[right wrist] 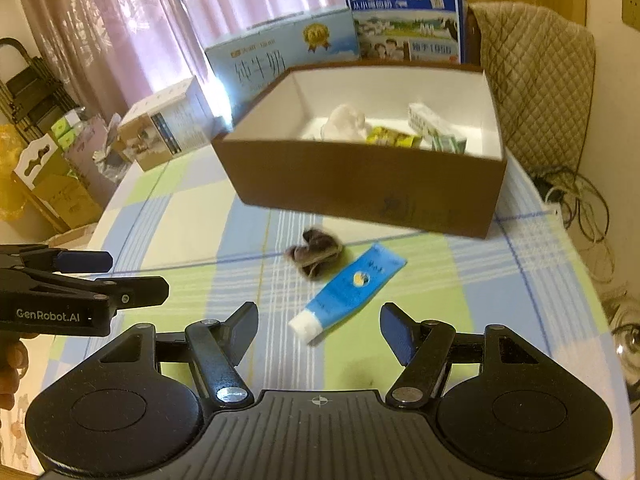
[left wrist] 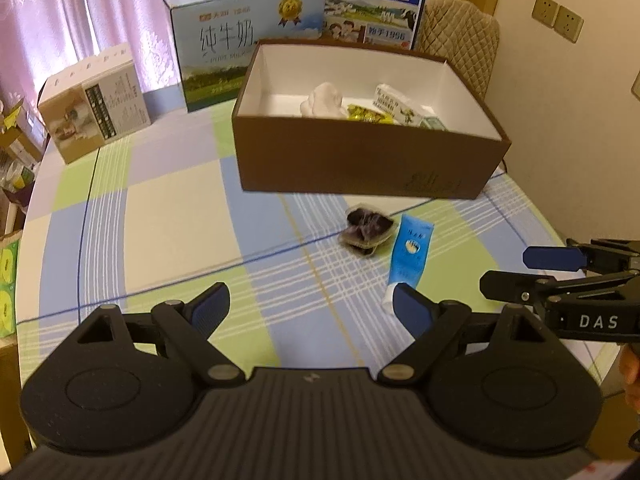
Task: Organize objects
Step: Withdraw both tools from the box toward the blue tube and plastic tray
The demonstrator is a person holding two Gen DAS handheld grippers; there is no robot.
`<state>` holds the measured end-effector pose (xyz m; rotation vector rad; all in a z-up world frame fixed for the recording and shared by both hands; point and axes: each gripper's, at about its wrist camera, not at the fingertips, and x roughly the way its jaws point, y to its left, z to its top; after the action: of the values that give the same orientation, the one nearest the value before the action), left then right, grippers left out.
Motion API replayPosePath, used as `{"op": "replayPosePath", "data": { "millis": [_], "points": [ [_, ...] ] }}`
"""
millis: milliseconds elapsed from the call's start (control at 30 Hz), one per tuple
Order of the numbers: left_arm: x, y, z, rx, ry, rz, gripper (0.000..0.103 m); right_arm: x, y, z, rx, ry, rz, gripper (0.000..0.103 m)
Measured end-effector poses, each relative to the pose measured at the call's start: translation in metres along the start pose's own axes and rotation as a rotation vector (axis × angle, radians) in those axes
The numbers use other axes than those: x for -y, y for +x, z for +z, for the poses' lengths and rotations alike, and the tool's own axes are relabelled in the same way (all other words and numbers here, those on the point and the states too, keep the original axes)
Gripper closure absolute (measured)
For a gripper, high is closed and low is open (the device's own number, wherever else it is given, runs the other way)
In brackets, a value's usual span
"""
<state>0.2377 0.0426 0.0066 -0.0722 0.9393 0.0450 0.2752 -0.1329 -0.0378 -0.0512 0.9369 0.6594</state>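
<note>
Inside brown box, white bundle, yellow packets, small carton, left gripper wide, right gripper parted, empty.

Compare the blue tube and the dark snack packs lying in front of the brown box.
The blue tube is long, bright blue with a white cap; the dark snack packs are short, squat, clear-wrapped with dark contents. The tube lies flat as a single item; the packs are two, one overlapping the other. The packs lie nearer the brown box. Both rest on the checked cloth, outside the box.
</note>
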Motion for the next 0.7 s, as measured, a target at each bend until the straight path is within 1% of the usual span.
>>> {"op": "replayPosePath", "data": {
  "millis": [233, 700],
  "points": [
    [-0.009, 0.014, -0.015, -0.051, -0.014, 0.020, 0.016, -0.001, 0.020, -0.011, -0.058, 0.034, -0.014, 0.038],
    [-0.013, 0.042, -0.019, -0.104, -0.028, 0.019, 0.016, 0.005, 0.046, -0.014, -0.096, 0.086, -0.043, 0.038]
  ]
}}
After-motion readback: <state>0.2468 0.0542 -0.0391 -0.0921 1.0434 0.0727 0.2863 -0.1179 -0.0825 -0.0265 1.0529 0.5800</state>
